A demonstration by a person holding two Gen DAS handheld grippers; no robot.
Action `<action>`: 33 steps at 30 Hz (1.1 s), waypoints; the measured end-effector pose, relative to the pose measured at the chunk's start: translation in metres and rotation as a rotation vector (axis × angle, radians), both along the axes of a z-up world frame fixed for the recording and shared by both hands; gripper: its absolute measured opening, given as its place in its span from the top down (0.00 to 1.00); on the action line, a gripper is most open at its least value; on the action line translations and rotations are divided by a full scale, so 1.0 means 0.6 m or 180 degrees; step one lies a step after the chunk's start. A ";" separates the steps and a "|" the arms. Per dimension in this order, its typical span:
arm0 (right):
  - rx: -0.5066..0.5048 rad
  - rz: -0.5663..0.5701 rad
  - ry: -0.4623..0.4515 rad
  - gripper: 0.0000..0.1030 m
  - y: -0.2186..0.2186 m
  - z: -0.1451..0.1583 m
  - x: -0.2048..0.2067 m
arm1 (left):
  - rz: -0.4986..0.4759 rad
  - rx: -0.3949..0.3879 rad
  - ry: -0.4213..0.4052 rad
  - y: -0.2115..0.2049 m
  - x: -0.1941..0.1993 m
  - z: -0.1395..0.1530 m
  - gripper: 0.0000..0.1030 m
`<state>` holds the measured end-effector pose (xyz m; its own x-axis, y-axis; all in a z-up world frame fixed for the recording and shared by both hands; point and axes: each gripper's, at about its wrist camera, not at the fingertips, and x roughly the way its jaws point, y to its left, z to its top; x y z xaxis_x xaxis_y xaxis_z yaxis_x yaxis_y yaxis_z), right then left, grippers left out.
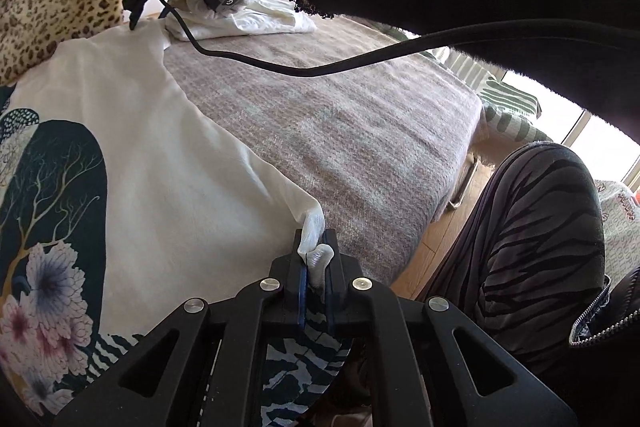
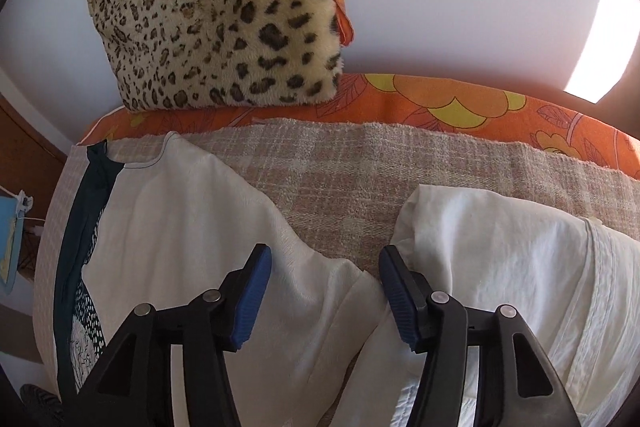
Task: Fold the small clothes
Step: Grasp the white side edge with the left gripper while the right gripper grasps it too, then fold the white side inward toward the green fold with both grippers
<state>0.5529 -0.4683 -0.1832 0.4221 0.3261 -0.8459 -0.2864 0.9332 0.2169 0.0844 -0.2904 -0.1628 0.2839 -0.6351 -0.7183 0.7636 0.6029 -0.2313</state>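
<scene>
Left gripper (image 1: 316, 263) pinches the shirt (image 1: 160, 155) corner — right gripper (image 2: 325, 291) hovers, jaws apart.

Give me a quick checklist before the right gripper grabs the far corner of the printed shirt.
1. Left gripper shut on shirt corner: ok.
2. Right gripper open over the shirt's other corner: ok.
3. Cloth actually between the right pads: cannot tell.
4. Folded white garment clear of the right jaws: not ok, it lies right beside one.
5. Cable clear of the shirt: ok.
6. Blanket flat for folding: ok.
</scene>
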 end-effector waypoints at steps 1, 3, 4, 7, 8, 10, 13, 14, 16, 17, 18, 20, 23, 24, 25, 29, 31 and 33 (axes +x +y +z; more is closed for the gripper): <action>-0.0092 0.0010 0.0013 0.50 0.006 -0.003 0.000 | 0.0005 -0.0016 0.0001 0.001 0.001 0.001 0.95; -0.0116 -0.0003 0.0030 0.62 0.009 -0.004 0.000 | 0.0046 -0.0072 0.0017 0.005 0.003 0.004 0.96; -0.0066 -0.0015 0.0059 0.71 0.007 -0.005 0.000 | 0.0084 -0.0106 0.0018 0.008 0.005 0.006 0.96; 0.0080 -0.0077 0.0110 0.95 0.001 0.000 -0.001 | 0.0208 -0.0218 0.0028 0.022 0.011 0.016 0.96; 0.0124 -0.0105 0.0120 0.96 -0.001 0.004 -0.001 | 0.0246 -0.0246 0.0028 0.025 0.011 0.017 0.96; 0.0109 -0.0169 0.0117 0.96 0.001 0.013 -0.003 | 0.0317 -0.0303 0.0028 0.036 0.014 0.022 0.96; 0.0091 -0.0194 0.0096 0.96 0.016 0.032 -0.008 | 0.0413 -0.0395 0.0040 0.053 0.013 0.030 0.96; 0.0084 -0.0192 0.0083 0.97 0.023 0.041 -0.011 | 0.0453 -0.0423 0.0024 0.061 0.012 0.033 0.96; 0.0043 -0.0185 0.0042 0.97 0.039 0.057 -0.016 | 0.0544 -0.0472 -0.0004 0.081 0.013 0.040 0.97; 0.0019 -0.0191 0.0026 0.97 0.047 0.065 -0.018 | 0.0595 -0.0500 -0.0002 0.091 0.013 0.041 0.97; -0.0008 -0.0199 0.0011 0.97 0.056 0.073 -0.019 | 0.0641 -0.0538 0.0017 0.102 0.014 0.043 0.97; -0.0067 -0.0212 -0.0030 0.98 0.076 0.089 -0.024 | 0.0731 -0.0580 0.0027 0.122 0.015 0.045 0.97; -0.0132 -0.0200 -0.0090 0.98 0.107 0.113 -0.030 | 0.0869 -0.0614 -0.0010 0.153 0.008 0.047 0.97; -0.0165 -0.0176 -0.0110 0.98 0.123 0.120 -0.031 | 0.0915 -0.0616 -0.0008 0.164 0.006 0.046 0.97; -0.0218 -0.0148 -0.0130 0.98 0.138 0.126 -0.033 | 0.0966 -0.0611 0.0005 0.175 0.004 0.044 0.97; -0.0282 -0.0031 -0.0173 0.98 0.198 0.139 -0.035 | 0.1122 -0.0580 0.0042 0.205 -0.003 0.033 0.97; -0.0151 0.0116 -0.0104 0.94 0.231 0.136 -0.035 | 0.1171 -0.0552 0.0063 0.215 -0.005 0.026 0.97; -0.0201 0.0201 -0.0118 0.76 0.262 0.133 -0.040 | 0.1227 -0.0537 0.0082 0.223 -0.005 0.019 0.97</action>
<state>0.5290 -0.3113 -0.1033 0.4336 0.2997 -0.8498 -0.3519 0.9245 0.1465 0.0815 -0.1564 -0.1516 0.5071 -0.5952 -0.6234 0.4823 0.7954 -0.3671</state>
